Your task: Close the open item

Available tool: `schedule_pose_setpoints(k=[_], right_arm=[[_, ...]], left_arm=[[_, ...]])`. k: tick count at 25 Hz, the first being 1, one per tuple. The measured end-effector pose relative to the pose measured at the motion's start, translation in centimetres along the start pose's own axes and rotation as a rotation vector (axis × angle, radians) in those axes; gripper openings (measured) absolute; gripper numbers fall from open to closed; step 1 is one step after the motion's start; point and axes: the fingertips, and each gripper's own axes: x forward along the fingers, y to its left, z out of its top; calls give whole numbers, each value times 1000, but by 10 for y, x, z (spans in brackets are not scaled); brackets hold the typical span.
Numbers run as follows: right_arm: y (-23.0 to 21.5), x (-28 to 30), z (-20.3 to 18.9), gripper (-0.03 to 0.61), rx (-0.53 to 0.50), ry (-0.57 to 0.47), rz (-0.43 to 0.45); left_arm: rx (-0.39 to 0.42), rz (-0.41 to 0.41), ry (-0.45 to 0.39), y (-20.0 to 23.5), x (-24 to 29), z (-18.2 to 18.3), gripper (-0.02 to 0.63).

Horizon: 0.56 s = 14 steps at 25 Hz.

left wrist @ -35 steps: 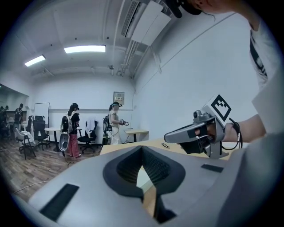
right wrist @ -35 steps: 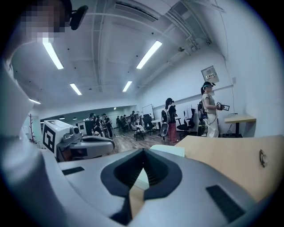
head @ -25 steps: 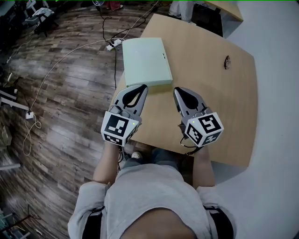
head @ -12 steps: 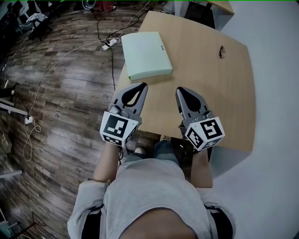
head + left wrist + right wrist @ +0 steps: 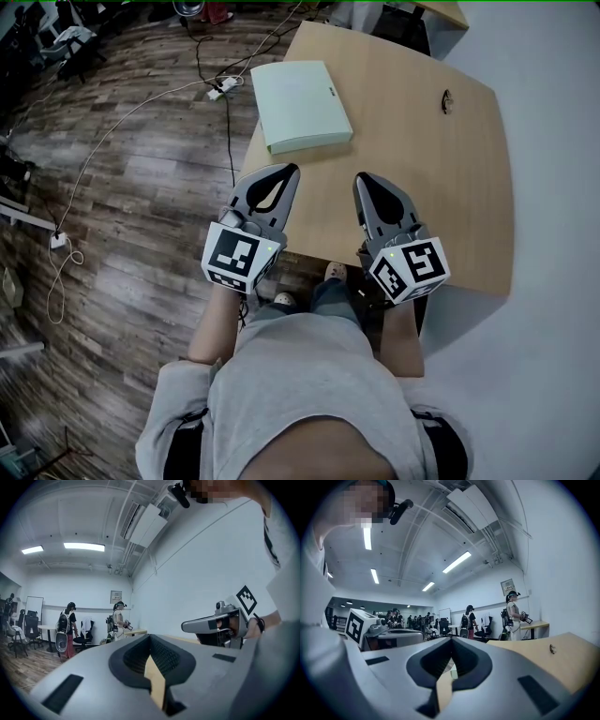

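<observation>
The pale green case point(image 5: 300, 106) lies flat at the far left corner of the table point(image 5: 422, 187), its lid apparently already down. The left gripper point(image 5: 287, 174) and right gripper point(image 5: 364, 181) hover over the table's near edge, jaws together and empty. Probably only a check on the lid remains.

Tiny unidentifiable dark thing point(image 5: 446, 101) on table point(image 5: 412, 187)

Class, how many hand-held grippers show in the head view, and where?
2. The left gripper sits at the table's near left edge, just short of the green case; the right gripper is beside it, further over the table. None hidden.
</observation>
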Motion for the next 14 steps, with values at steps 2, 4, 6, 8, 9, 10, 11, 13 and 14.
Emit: schedule_pose_setpoints(k=[2,4,6,8,9,10,11,13,14], right_arm=[[4,-3,1,9,-6,-2,-4],[7,-7,2,9,-10,-6,-9],[8,-9,4,8,-14,-9,-17],[8,-10,7,9,-18,-12,-27],[9,-10,8,9,-21,-12,-30],[9,-11,8,9,-23,-12,-31],[10,-11,9,9,-25,-12,-33],[11,-14,9,9,-29,-12,-35],[12,-15,9,9,-30,-12,-36]], left_arm=[[0,5,-6,0,-6,2,17],[-4,9,-14,0,-10,3,17],[-7,12,-21,1,-13,5,17],[-6,14,-27,2,-14,7,17],[-5,15,-29,3,-15,8,17],[-6,16,-30,3,-16,9,17],[-8,16,-31,3,-17,9,17],[-13,17,-35,2,-19,10,17],[-15,18,-37,1,-20,10,17]])
